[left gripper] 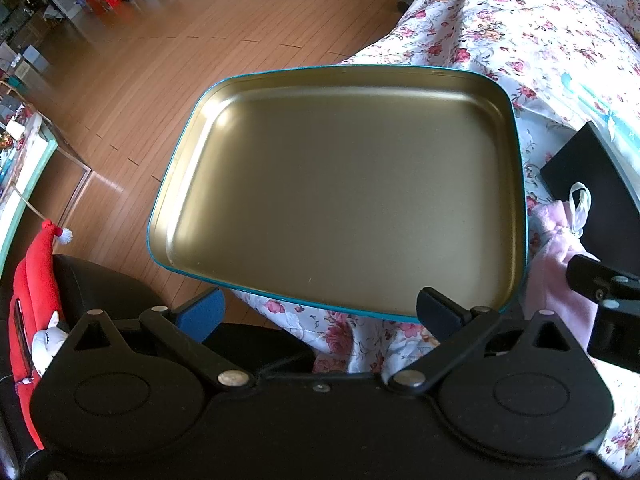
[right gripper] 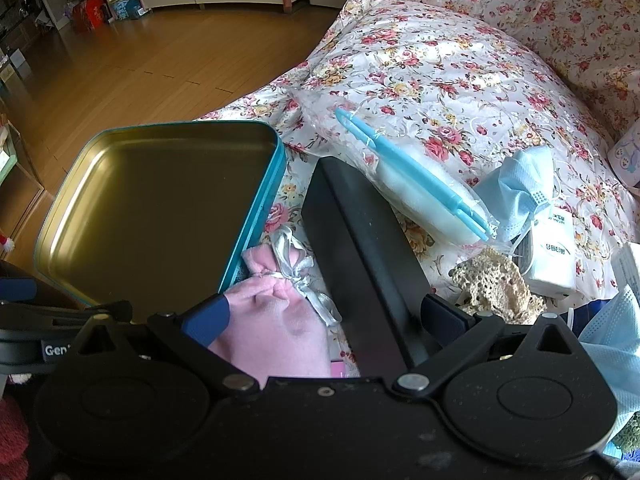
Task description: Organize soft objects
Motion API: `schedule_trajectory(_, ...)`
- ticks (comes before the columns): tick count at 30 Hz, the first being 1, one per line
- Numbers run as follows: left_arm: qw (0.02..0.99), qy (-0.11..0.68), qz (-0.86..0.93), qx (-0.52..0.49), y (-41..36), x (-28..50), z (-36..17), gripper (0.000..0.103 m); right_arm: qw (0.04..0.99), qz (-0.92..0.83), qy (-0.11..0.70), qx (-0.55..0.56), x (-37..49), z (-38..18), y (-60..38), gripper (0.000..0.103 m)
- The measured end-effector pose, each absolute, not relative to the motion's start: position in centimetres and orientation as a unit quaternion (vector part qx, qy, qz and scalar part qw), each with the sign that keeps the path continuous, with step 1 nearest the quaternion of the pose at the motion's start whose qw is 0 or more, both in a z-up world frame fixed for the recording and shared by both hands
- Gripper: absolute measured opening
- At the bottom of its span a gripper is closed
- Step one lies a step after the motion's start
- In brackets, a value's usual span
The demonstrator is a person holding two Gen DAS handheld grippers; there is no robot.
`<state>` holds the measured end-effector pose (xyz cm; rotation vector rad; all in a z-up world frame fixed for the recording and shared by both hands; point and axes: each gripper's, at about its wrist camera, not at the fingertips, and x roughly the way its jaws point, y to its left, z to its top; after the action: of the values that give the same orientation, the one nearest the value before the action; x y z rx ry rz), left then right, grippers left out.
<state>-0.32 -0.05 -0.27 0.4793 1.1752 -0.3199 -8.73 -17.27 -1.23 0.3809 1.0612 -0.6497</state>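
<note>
An empty gold tin with a teal rim lies on the floral bedspread, directly ahead of my left gripper. That gripper is open, its fingers spread along the tin's near edge and holding nothing. A pink drawstring pouch with a silver ribbon lies between the tin and a black box. My right gripper is open, and its fingers straddle the pouch and the box's near end. In the left wrist view the pouch and the right gripper show at the right edge.
On the bedspread right of the box lie a clear bag with blue tweezers, a blue face mask, a white packet, a beige crochet piece and another mask. Wooden floor lies left; a red plush hangs nearby.
</note>
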Motion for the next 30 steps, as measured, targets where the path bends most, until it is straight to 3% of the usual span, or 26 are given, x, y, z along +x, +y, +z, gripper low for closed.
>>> schedule_trajectory(30, 0.793, 0.548, -0.148, 0.221, 0.05, -0.12, -0.27, 0.099, 0.796, -0.303, 0.497, 0.167, -8.54, -1.42, -17.11, 0.103)
